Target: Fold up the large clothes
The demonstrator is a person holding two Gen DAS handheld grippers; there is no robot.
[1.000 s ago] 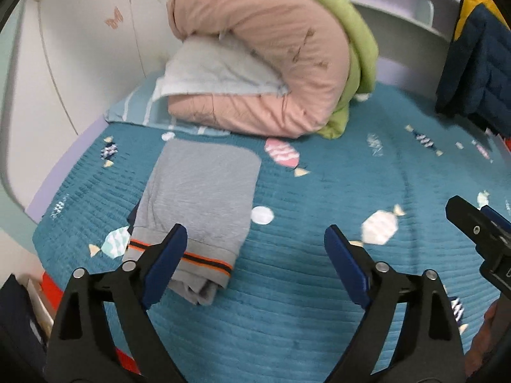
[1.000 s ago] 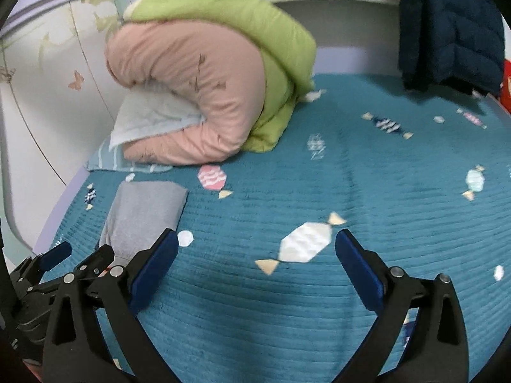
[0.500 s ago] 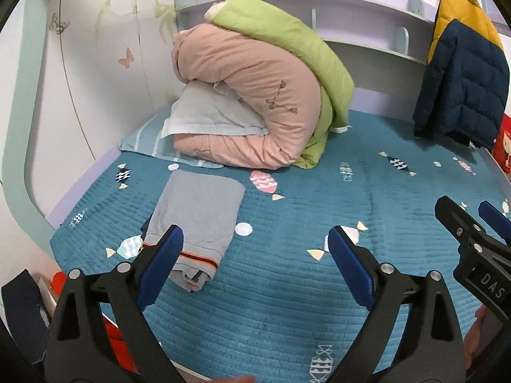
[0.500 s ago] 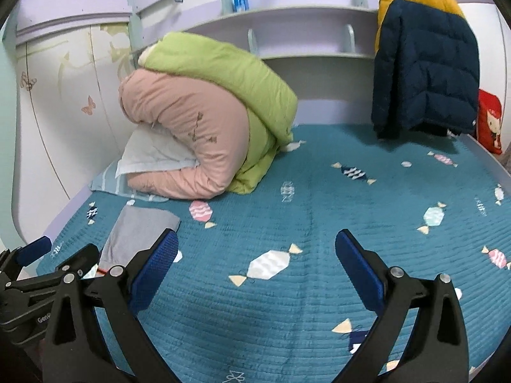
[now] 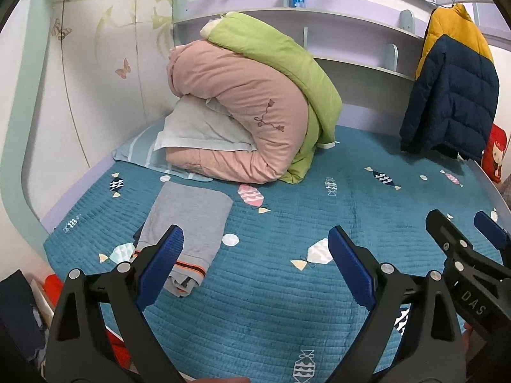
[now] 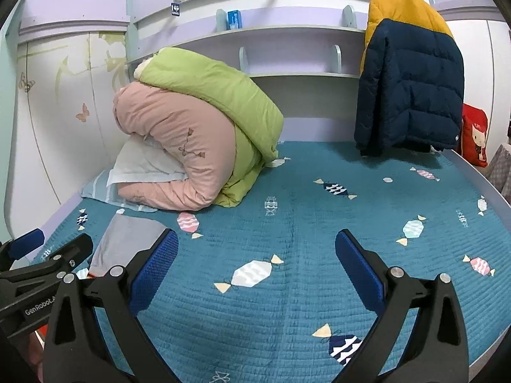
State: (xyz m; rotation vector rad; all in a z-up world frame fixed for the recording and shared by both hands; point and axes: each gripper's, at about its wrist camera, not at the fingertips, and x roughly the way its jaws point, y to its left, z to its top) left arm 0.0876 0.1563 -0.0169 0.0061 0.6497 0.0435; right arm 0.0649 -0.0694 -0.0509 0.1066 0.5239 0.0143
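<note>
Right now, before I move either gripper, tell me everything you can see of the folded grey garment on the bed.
The grey garment lies folded into a flat, neat rectangle on the teal bedspread, near the bed's left side, in front of the striped pillow and pink duvet, apart from both. It looks like soft knit fabric. The near end shows stacked layers and an orange-and-dark striped band. The left gripper's finger hides part of that end in the left wrist view; nothing grips it. The right wrist view shows only its far part.
</note>
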